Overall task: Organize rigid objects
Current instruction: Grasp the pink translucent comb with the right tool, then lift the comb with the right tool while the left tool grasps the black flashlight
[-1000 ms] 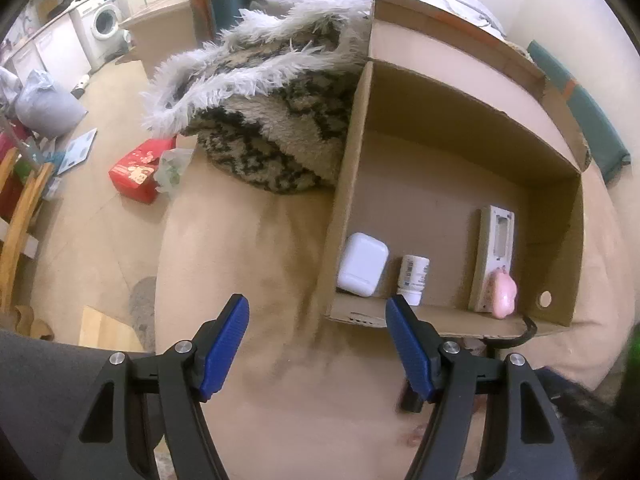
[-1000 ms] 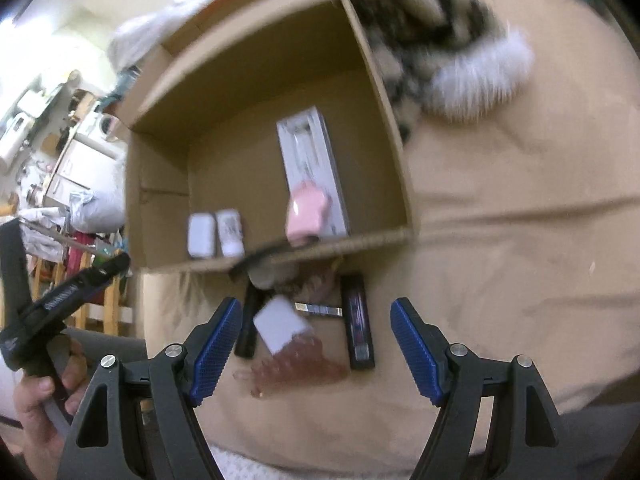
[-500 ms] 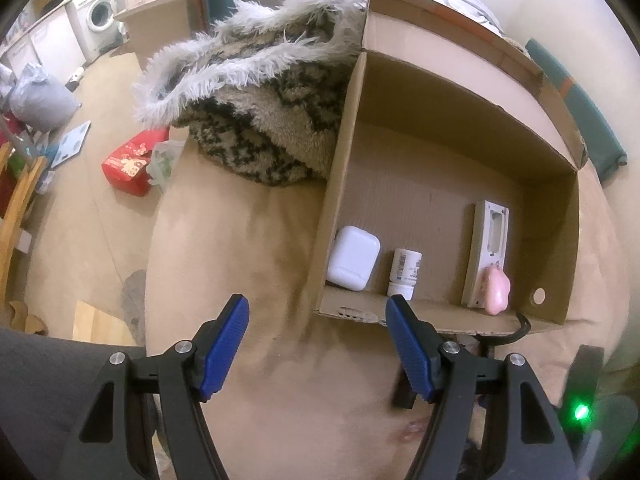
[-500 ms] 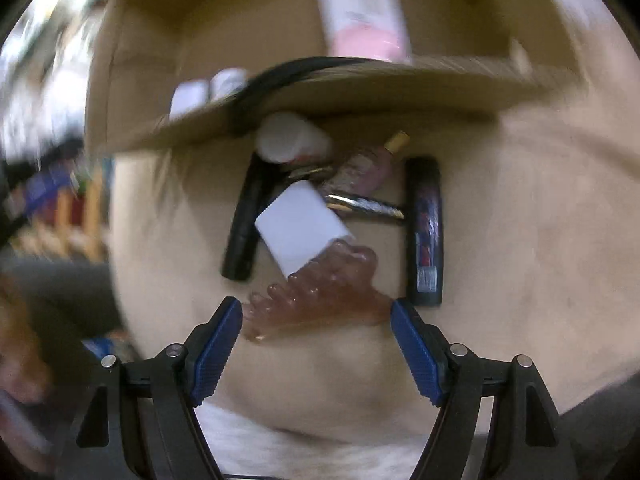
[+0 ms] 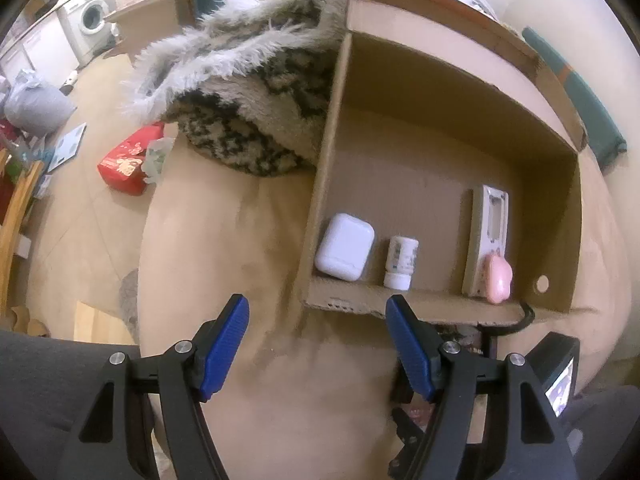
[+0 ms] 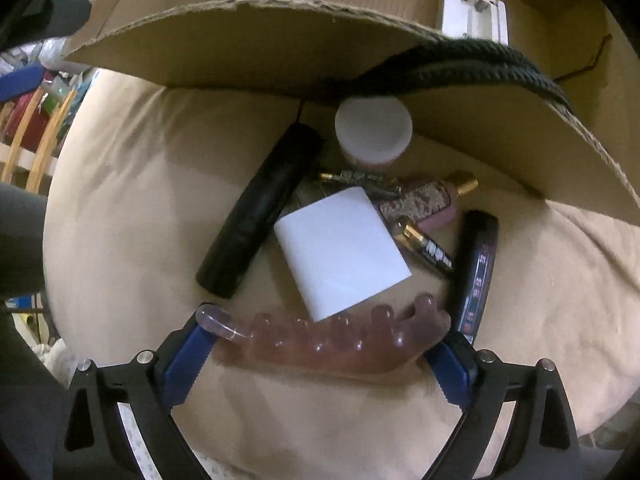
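Note:
My right gripper points down over a pile on the beige cushion, and its jaws are opening. A translucent pink hair claw lies between the blue fingertips, reaching from one to the other. Behind it lie a white square block, a black cylinder, a white-lidded jar, a gold-capped bottle, batteries and a black flat stick. My left gripper stands open and empty in front of the cardboard box. The box holds a white case, a small bottle, a white device and a pink item.
A black strap hangs over the box's front flap, just above the pile. A furry patterned blanket presses against the box's left wall. The cushion drops off to a floor with a red package at the left.
My right gripper has dropped and rolled toward the pile, which now fills its view. Its jaws have spread wider and now flank the pink hair claw. The left gripper has hardly moved.

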A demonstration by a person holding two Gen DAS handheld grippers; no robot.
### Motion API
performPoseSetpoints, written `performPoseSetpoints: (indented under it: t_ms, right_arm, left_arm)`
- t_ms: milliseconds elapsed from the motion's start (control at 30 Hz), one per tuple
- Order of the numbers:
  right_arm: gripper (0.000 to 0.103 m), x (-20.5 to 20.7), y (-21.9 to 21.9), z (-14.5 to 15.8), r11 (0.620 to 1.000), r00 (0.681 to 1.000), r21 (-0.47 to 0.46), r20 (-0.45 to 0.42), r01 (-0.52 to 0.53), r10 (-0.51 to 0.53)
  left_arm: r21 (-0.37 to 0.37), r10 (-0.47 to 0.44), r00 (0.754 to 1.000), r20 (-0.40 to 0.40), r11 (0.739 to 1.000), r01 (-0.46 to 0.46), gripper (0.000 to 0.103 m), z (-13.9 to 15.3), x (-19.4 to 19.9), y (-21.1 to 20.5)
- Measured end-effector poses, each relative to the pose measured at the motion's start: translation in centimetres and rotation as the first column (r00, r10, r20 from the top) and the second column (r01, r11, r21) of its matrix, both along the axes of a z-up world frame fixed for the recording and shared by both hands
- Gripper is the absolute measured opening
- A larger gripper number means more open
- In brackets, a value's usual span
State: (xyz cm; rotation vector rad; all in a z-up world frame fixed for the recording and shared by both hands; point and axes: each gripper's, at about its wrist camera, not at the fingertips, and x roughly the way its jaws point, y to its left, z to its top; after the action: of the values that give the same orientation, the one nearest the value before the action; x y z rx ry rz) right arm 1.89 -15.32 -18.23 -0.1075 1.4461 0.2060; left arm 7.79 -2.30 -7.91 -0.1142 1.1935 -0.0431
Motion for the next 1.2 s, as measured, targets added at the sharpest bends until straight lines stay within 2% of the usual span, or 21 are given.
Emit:
performPoseSetpoints:
  t_ms: [33, 133, 367, 533, 633, 700, 800, 933, 1033, 1100, 1133, 1200]
  right_arm:
    - [0.099, -0.1, 0.1, 0.2, 1.0, 1.0, 0.0, 0.002, -0.007, 0.007]
    - [0.098, -0.7, 0.1, 0.9, 1.0, 1.0, 0.016, 0.009, -0.026, 0.025]
    - [0.098, -2.1, -3.1, 5.2, 0.982, 0.999, 0.185, 0.016, 0.034, -0.038]
    - [0.098, -1.7, -7.4, 10.7, 0.947, 0.983, 0.32, 0.161, 0.028, -0.083]
    - [0.098, -0.6, -10.0, 13.9, 0.936, 0.95, 0.351, 0.287, 0.014, -0.122]
    - [0.098, -0.2, -10.9, 15.1, 0.933, 0.925, 0.359, 0.341, 0.036, -0.167]
    - [0.098, 0.7, -13.2, 15.1, 0.904, 0.901, 0.415, 0.346, 0.104, -0.263]
    - [0.098, 2.1, -15.3, 13.5, 0.862, 0.904, 0.466, 0.25, 0.202, -0.347]
    - [0.098, 2.1, -15.0, 12.4, 0.865, 0.906, 0.453, 0.239, 0.214, -0.349]
    - [0.098, 2.2, -15.0, 12.2, 0.864, 0.909, 0.458, 0.233, 0.211, -0.345]
    - [0.098, 2.1, -15.0, 12.1, 0.862, 0.909, 0.461, 0.232, 0.21, -0.346]
    - [0.098, 2.0, -15.1, 12.3, 0.863, 0.909, 0.461, 0.236, 0.208, -0.345]
  left_arm:
    - [0.0, -0.009, 1.0, -0.004, 1.0, 0.009, 0.068, -0.1, -0.1, -0.1]
    - [0.009, -0.032, 0.999, -0.011, 0.999, 0.033, 0.068, -0.3, -0.2, -0.6]
    - [0.025, -0.045, 0.999, -0.019, 0.999, 0.045, 0.068, -0.7, -0.3, -0.9]
    - [0.043, -0.067, 0.998, -0.012, 0.997, 0.067, 0.068, -1.0, -0.6, -1.5]
    - [0.054, -0.105, 0.994, -0.014, 0.993, 0.105, 0.068, -1.2, -0.8, -2.2]
    - [0.076, -0.126, 0.992, -0.009, 0.989, 0.126, 0.068, -1.5, -1.0, -2.7]
    - [0.073, -0.166, 0.985, -0.036, 0.983, 0.168, 0.068, -2.6, -1.3, -3.7]
    - [0.078, -0.238, 0.967, -0.092, 0.966, 0.246, 0.063, -4.6, -1.5, -5.8]
    - [0.063, -0.308, 0.936, -0.168, 0.945, 0.322, 0.056, -6.7, -1.4, -7.9]
    - [0.044, -0.334, 0.923, -0.191, 0.937, 0.347, 0.043, -7.7, -1.1, -8.8]
    - [0.022, -0.344, 0.918, -0.197, 0.935, 0.355, 0.042, -8.1, -1.0, -9.2]
    - [0.047, -0.355, 0.911, -0.212, 0.927, 0.372, 0.042, -8.9, -0.6, -10.0]
